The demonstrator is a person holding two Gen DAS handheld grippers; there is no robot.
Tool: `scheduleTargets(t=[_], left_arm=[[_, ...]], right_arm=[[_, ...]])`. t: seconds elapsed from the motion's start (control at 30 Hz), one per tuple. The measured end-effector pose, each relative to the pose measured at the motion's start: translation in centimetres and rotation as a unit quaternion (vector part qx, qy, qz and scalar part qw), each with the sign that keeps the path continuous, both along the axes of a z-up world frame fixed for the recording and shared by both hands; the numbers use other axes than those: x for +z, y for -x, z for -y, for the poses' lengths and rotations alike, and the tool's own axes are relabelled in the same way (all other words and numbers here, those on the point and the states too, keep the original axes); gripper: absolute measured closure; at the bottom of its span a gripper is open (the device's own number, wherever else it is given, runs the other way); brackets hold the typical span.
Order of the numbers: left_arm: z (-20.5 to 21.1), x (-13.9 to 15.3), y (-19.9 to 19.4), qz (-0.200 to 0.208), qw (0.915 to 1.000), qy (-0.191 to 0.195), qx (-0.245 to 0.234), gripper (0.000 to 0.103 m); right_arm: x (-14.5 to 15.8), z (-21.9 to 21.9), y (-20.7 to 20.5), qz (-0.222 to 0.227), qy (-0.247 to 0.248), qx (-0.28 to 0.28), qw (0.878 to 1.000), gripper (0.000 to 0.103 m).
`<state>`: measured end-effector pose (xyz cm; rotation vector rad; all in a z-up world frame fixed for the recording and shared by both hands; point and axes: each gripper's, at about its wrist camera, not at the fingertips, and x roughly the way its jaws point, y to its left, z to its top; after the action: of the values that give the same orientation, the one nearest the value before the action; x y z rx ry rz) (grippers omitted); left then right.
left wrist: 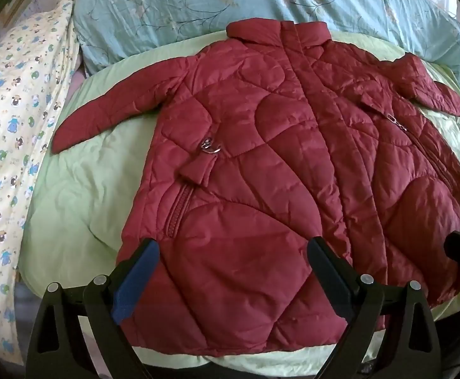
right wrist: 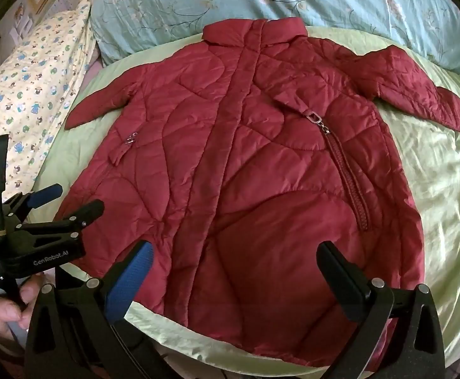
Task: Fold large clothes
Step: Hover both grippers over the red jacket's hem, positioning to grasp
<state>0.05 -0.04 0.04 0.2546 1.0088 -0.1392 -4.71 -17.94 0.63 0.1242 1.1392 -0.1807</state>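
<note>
The red quilted coat (left wrist: 261, 164) is spread flat, front up, on a light green blanket (left wrist: 81, 195) on the bed, collar toward the teal floral pillow (left wrist: 198, 3). Both sleeves stick out sideways. The left hand-held gripper (left wrist: 233, 246) hangs over the hem's left part, fingers apart, holding nothing. The right hand-held gripper (right wrist: 236, 249) hangs over the hem's right part, also spread wide.

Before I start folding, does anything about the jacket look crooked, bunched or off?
Mostly fine: the red jacket lies flat, front up, on the green blanket. Only the right sleeve looks creased and kinked near the shoulder.
</note>
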Motion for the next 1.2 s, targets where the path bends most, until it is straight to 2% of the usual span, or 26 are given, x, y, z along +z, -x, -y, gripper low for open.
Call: scheduleTargets(t=[0.97,1.2], left_arm=[[0.26,-0.09,-0.08,0.003,1.0000,0.001,-0.003,0.007],[0.42,-0.52,-0.39,-0.008,1.0000,-0.001,-0.006,0.007]], right_arm=[[0.33,0.34,-0.08,0.006,-0.003,0.001,1.000,0.000],[0.26,0.60,-0.11,0.001,-0.010,-0.003,1.000,0.000]])
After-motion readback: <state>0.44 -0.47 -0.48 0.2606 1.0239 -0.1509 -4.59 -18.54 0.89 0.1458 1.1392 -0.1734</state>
